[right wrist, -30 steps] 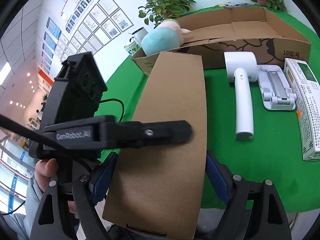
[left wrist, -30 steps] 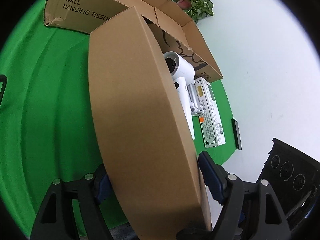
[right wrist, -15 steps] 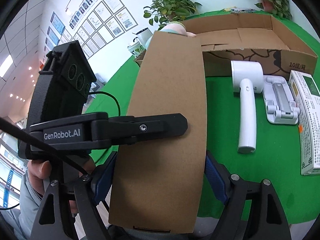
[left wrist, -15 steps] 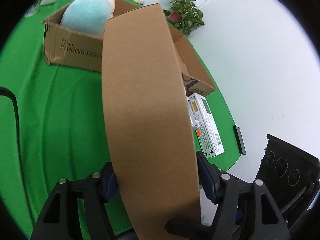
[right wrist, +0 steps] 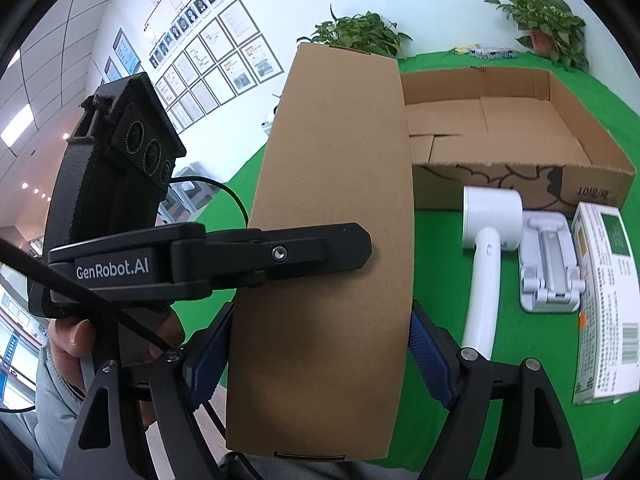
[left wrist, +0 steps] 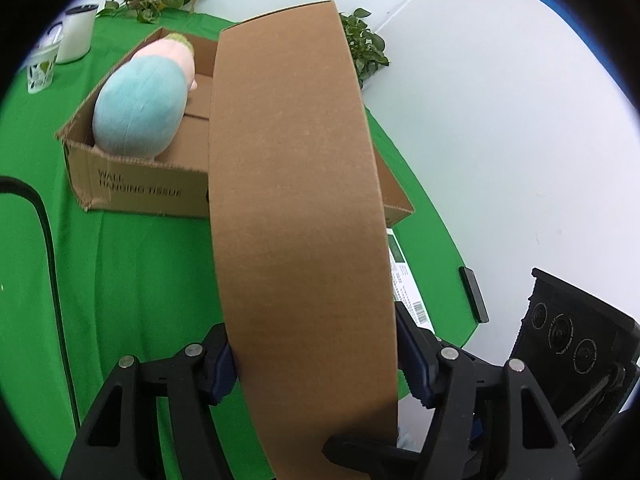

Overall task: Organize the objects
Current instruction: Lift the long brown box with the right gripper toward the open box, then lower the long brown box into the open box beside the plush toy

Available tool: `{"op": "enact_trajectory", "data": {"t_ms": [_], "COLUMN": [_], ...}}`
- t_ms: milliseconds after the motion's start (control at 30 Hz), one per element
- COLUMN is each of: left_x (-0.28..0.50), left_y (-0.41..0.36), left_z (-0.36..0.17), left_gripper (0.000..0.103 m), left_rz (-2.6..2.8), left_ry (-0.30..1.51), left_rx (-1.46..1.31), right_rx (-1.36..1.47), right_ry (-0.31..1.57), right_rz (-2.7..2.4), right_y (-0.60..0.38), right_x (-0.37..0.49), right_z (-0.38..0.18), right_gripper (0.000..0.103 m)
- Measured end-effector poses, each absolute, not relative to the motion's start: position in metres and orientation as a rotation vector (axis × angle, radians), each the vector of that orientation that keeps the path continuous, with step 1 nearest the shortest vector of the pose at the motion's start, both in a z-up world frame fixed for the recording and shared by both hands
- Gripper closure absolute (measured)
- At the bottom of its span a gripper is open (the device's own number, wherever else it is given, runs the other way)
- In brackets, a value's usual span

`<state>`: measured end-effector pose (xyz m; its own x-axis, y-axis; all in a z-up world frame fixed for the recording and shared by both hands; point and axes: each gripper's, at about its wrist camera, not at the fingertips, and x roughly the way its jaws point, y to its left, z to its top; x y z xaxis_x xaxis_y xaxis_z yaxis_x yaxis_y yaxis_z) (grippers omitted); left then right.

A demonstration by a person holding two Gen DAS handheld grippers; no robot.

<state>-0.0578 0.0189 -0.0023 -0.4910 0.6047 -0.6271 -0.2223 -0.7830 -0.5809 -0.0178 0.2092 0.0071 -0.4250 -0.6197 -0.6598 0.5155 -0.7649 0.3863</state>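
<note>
Both grippers hold one long flat brown cardboard box [left wrist: 296,216], lifted above the green table and pointing toward the open carton. My left gripper [left wrist: 316,360] is shut on its near end. My right gripper [right wrist: 320,356] is shut on the same brown box [right wrist: 332,220]; the left gripper's finger [right wrist: 272,256] lies across the box's face in the right wrist view. The open carton [left wrist: 132,188] holds a blue and pink plush toy [left wrist: 144,108]. In the right wrist view the carton [right wrist: 520,184] shows a bare floor on its right half.
On the green cloth in front of the carton lie a white hair dryer [right wrist: 486,256], a white folding stand [right wrist: 550,268] and a white medicine box [right wrist: 608,300]. A black cable [left wrist: 48,248] runs at the left. Potted plants [right wrist: 360,36] and cups [left wrist: 76,32] stand behind.
The brown box has been raised and tipped up by both grippers, so the carton's inside and the plush toy now show. The grips on it are unchanged.
</note>
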Motion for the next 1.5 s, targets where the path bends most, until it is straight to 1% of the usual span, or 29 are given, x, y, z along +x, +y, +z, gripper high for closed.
{"op": "enact_trajectory", "data": {"t_ms": [267,333,500,833,1100,1167,1367,1500], "left_x": [-0.091,-0.086,-0.124,-0.160,-0.217,-0.234,-0.271,-0.292], "left_y": [0.014,0.013,0.019,0.014,0.000,-0.002,-0.001,0.001], "left_z": [0.024,0.017,0.025,0.026,0.029,0.026,0.010,0.010], "left_gripper": [0.038,0.038,0.038,0.038,0.038,0.038,0.037,0.037], "left_rz": [2.310,2.315,2.314,2.293,2.281,2.283,2.290,2.282], "left_ry": [-0.538,-0.529,-0.516,-0.583,-0.644,-0.646,-0.629,-0.637], "left_rx": [-1.171,-1.160,-1.161,-1.158,-1.169,-1.196,-1.284,-1.304], "right_rx": [1.049,1.039,1.046,1.089,1.139,1.151,1.191,1.207], "right_ry": [-0.182,-0.185,-0.215,-0.240,-0.235,-0.245,-0.353,-0.417], "right_rz": [-2.225,-2.234,-2.250,-2.272,-2.262,-2.252,-2.204,-2.199], "right_y": [0.198,0.198,0.197,0.189,0.172,0.170,0.171,0.175], "right_x": [-0.061,-0.070,-0.100,-0.147,-0.214,-0.230,-0.286,-0.315], "right_z": [0.027,0.032,0.038,0.042,0.055,0.055,0.030,0.021], "right_gripper": [0.024,0.024,0.024,0.024,0.024,0.024,0.024,0.024]}}
